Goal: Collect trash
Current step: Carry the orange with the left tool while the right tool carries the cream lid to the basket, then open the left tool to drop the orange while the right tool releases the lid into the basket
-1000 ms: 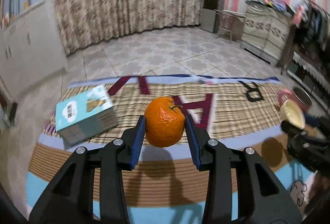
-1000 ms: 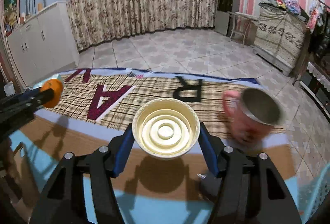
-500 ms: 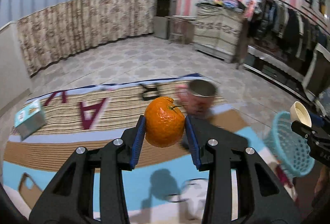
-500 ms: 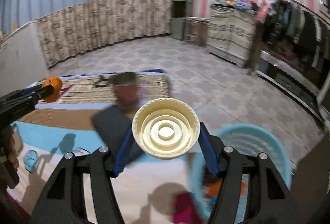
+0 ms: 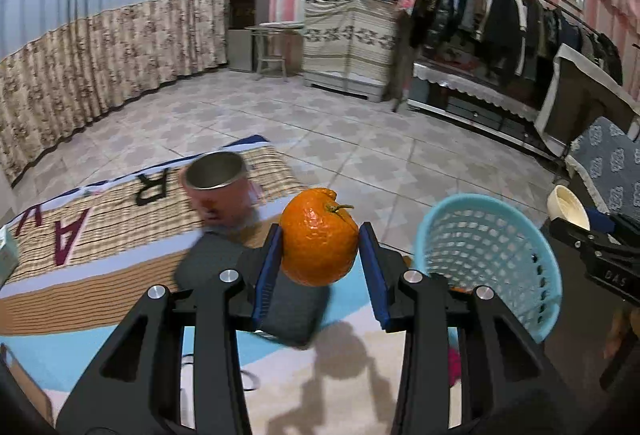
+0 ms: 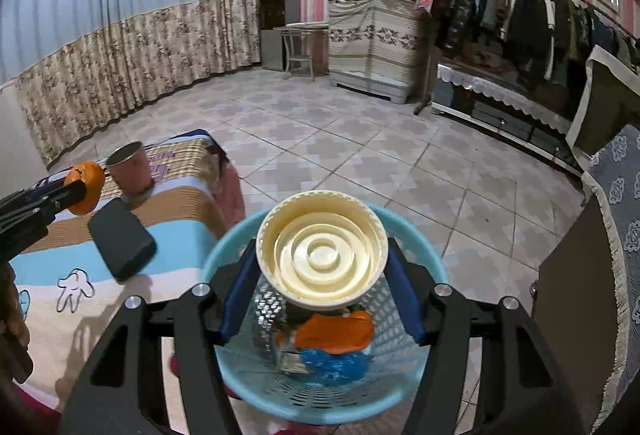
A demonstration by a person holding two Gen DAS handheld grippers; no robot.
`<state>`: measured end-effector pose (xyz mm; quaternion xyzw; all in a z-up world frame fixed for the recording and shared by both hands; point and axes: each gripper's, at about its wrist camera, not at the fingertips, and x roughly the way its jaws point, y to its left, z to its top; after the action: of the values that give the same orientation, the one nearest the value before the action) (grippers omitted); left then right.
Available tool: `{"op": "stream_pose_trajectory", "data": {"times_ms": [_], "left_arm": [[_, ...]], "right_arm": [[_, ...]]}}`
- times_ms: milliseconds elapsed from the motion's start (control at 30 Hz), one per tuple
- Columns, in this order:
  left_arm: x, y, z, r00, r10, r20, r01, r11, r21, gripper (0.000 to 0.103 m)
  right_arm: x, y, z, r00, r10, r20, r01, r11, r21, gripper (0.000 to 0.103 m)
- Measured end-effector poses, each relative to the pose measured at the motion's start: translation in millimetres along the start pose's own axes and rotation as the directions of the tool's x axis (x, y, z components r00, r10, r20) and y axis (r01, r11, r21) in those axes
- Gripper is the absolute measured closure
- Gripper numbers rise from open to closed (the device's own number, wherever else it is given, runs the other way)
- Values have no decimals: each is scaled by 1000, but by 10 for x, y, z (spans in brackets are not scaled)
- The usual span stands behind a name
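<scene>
The left gripper (image 5: 320,259) pinches an orange (image 5: 319,237) between its blue pads, above the tablecloth (image 5: 100,235) beside a cup (image 5: 220,187). The right gripper (image 6: 322,283) pinches a cream lid (image 6: 322,259) directly over the blue basket (image 6: 424,259).

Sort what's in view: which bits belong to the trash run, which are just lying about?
Part of the job:
- orange, clamped in the left gripper
- cream lid, clamped in the right gripper
- blue basket, already holding orange and blue scraps

Just lying about:
- pink cup on the mat
- black case on the mat
</scene>
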<state>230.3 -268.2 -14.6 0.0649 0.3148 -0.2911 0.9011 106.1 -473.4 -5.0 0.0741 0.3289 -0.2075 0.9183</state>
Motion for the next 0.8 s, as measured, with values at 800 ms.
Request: {"op": "stream_pose_trajectory", "data": {"times_ms": [800], "left_arm": [[527, -1285, 183, 984, -158, -80, 168, 976, 139, 50]], "right_arm": [[267, -678, -123, 999, -17, -31, 21, 994, 112, 42]]}}
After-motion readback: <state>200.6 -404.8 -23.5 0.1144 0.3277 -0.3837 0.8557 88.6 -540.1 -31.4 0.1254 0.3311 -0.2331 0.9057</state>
